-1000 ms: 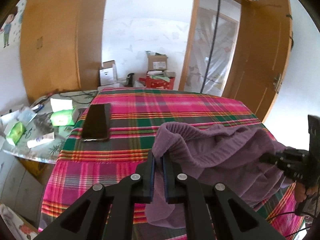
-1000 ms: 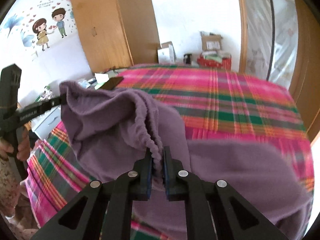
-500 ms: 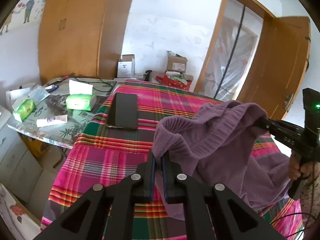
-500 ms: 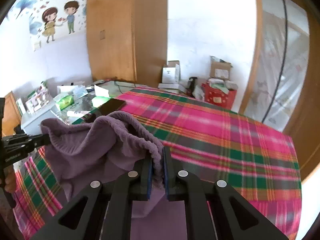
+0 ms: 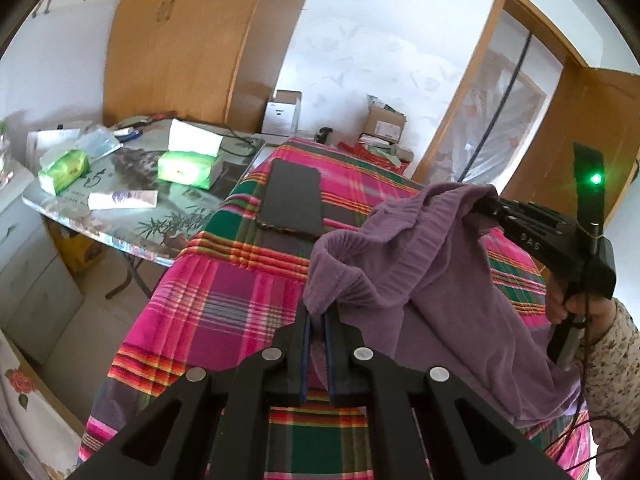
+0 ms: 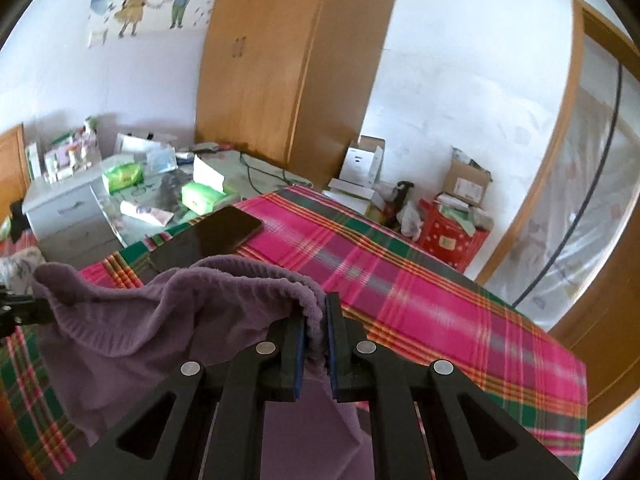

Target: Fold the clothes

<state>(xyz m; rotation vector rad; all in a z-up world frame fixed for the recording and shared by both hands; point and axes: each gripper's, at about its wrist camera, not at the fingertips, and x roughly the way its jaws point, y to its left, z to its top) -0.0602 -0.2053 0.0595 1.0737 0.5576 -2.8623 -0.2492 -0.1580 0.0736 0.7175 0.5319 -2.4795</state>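
Your left gripper (image 5: pixel 316 320) and right gripper (image 6: pixel 316 320) are each clamped on the ribbed edge of the purple garment (image 5: pixel 432 280), which is slung between them above the near end of the plaid bed (image 6: pixel 420 280), its body hanging below.

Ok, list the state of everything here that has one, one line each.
Left tool: shut on the garment's ribbed edge.
Right tool: shut on the garment's ribbed edge.
Garment: purple, unfolded, lifted at both grips, lower part draped on the bed.
Phone: flat on the bed, screen dark.
Tissue pack: open, a tissue sticking up.
Door: open.
Wardrobe: doors closed.
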